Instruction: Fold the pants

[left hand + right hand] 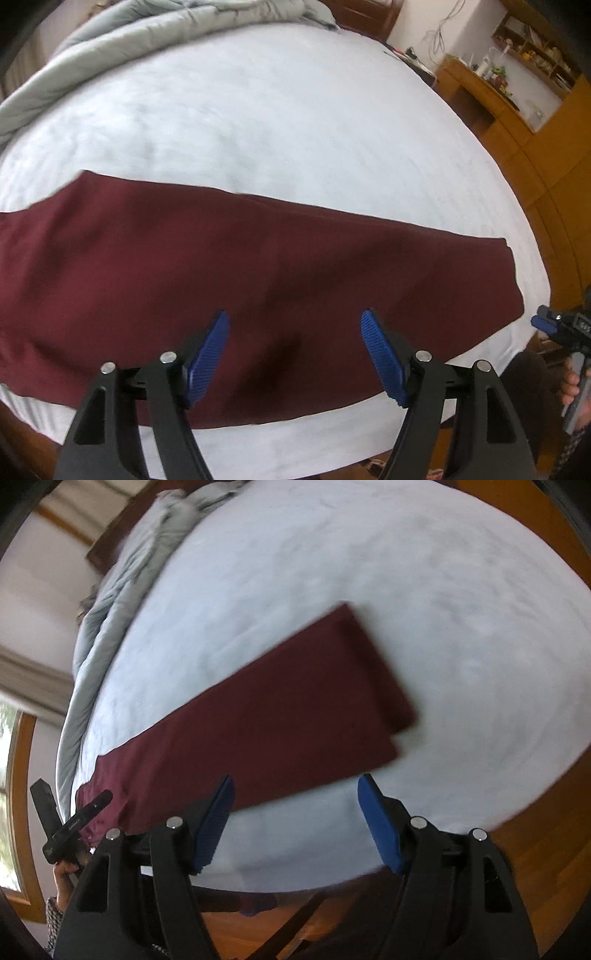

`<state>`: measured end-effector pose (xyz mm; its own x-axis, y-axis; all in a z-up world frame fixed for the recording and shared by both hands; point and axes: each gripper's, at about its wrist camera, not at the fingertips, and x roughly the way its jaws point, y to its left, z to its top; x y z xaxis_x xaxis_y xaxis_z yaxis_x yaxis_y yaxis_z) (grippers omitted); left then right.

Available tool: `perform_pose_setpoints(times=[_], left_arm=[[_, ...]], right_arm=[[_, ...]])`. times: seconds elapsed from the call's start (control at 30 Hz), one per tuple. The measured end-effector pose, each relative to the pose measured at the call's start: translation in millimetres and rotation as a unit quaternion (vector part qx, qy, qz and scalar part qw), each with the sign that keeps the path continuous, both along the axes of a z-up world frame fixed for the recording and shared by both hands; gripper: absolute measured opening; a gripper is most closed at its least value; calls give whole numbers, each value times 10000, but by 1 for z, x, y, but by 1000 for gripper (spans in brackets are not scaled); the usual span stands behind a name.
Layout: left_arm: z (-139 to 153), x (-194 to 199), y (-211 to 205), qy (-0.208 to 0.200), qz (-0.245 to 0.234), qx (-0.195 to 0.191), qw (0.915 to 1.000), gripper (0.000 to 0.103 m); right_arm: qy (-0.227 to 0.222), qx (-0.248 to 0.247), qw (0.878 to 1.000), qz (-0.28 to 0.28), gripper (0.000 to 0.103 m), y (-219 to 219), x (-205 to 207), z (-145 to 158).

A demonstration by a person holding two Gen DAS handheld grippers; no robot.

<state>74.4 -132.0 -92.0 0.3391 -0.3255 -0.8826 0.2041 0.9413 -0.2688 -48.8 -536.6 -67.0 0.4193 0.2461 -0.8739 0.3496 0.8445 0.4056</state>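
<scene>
Maroon pants [221, 266] lie flat on the white bed sheet [277, 122], folded lengthwise with one leg on the other. In the right wrist view the pants [280, 716] run from the leg ends at the upper right to the waist at the lower left. My left gripper [294, 354] is open and empty, hovering above the pants' near edge. My right gripper [295, 819] is open and empty, above the sheet near the bed's front edge, just short of the pants. The right gripper also shows in the left wrist view [554, 325], off the leg ends.
A grey duvet [155, 40] is bunched along the far side of the bed. A wooden desk and shelves [517, 96] with clutter stand to the right. Wooden floor [535, 830] borders the bed. The left gripper's body [70, 823] shows at the lower left in the right wrist view.
</scene>
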Motion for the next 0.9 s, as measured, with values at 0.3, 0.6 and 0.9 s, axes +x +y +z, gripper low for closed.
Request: perform_pose_setpoints(times=[0.3,0.6,0.9], left_arm=[[-15,-1,-17,289,150,56,9995,80],[-23,-2,-23,420,308,168,9985,83],[-2,-6,-40,-78,303,-144,9994,87]], right_arm=[[54,415,9991,-87,69,-21,7,-43],[-386,447,9982,38,15,-29,23,-27],[-763,-111,9969,162,12,-28,38,7]])
